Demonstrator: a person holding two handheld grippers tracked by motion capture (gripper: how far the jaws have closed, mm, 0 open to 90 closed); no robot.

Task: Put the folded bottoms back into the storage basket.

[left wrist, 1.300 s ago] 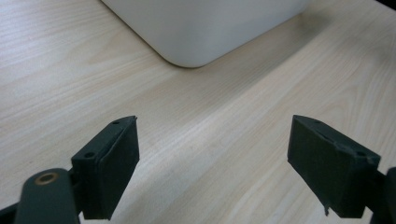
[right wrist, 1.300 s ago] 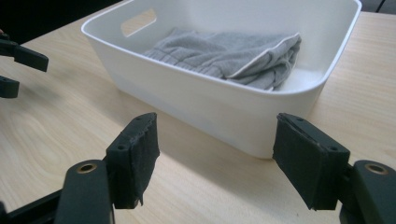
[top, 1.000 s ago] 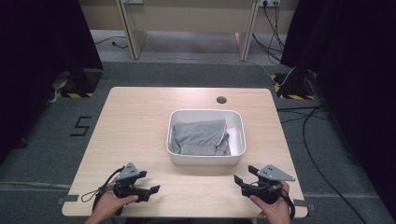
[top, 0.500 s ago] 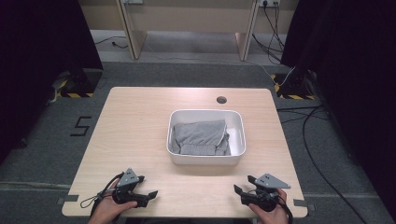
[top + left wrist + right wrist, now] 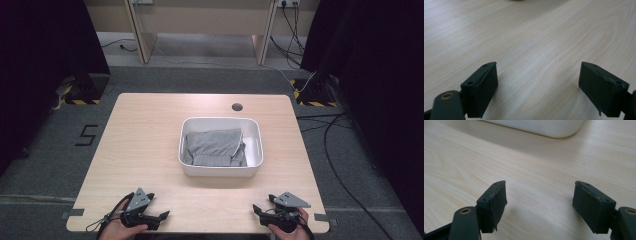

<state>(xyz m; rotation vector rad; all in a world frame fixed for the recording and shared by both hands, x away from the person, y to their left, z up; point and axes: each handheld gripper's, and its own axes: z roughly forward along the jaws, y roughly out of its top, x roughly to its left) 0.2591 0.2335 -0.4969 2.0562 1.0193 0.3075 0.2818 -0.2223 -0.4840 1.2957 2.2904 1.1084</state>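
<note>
Bench (image 5: 150, 145) space is pretty generous: the wooden top is bare on its whole left half and along the near strip, so both grippers have open wood all around them. One white tub (image 5: 220, 174) sits a bit right of centre, well apart from both grippers, with grey cloth (image 5: 214, 147) folded inside it. It looks like one bundle, though how many pieces are in there is hard to tell, since the folds overlap and a pale seam line runs across the top. One small round hole (image 5: 237, 107) is in the bench near the far edge, beyond the tub.

Two grippers in total, both down at the near edge. The left gripper (image 5: 161, 217) sits close to the near-left corner with a hand (image 5: 116, 231) wrapped around it; the hand is cut off by the bottom of the high view. The right gripper (image 5: 258, 210) is near the near-right corner, with its hand (image 5: 295, 231) also cropped. Each has a grey three-cornered plate on top.

In the left gripper view, the left gripper's (image 5: 537, 87) jaws are spread wide with nothing between them, just wood grain. It's the same in the right gripper view: the right gripper's (image 5: 539, 202) jaws stand apart and empty, and the tub's rounded white wall (image 5: 541, 126) shows at the top, cut off by the frame. Around the bench is grey carpet (image 5: 60, 150), with cables (image 5: 345, 165) trailing on the right.
</note>
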